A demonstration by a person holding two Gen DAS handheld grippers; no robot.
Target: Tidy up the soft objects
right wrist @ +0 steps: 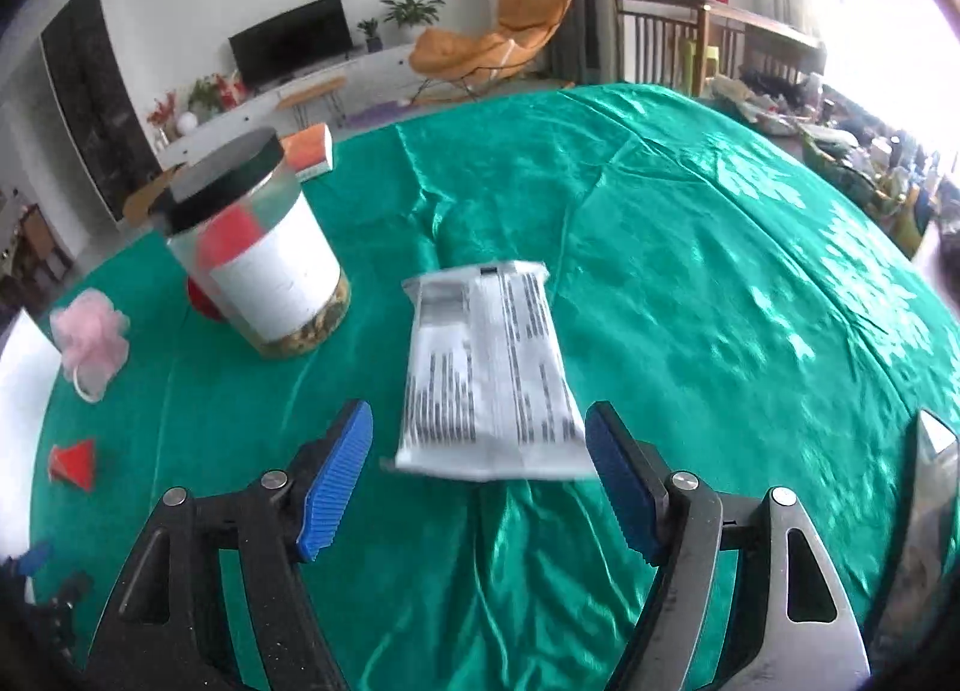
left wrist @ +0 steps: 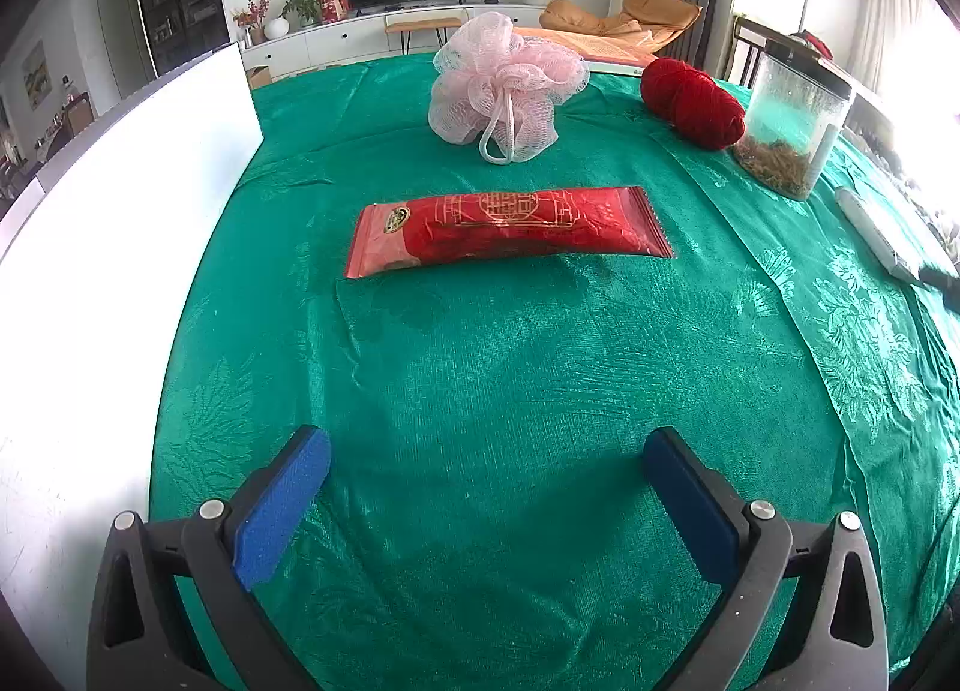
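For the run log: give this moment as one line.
left gripper: open, empty, facing red packet | right gripper: open, around white packet end | cloth: loofah, yarn, jar

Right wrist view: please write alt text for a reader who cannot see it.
The open right gripper points at a white printed packet lying on a green tablecloth, its near end between the blue fingertips. A black-lidded clear jar stands to the left, with a pink bath pouf beyond.
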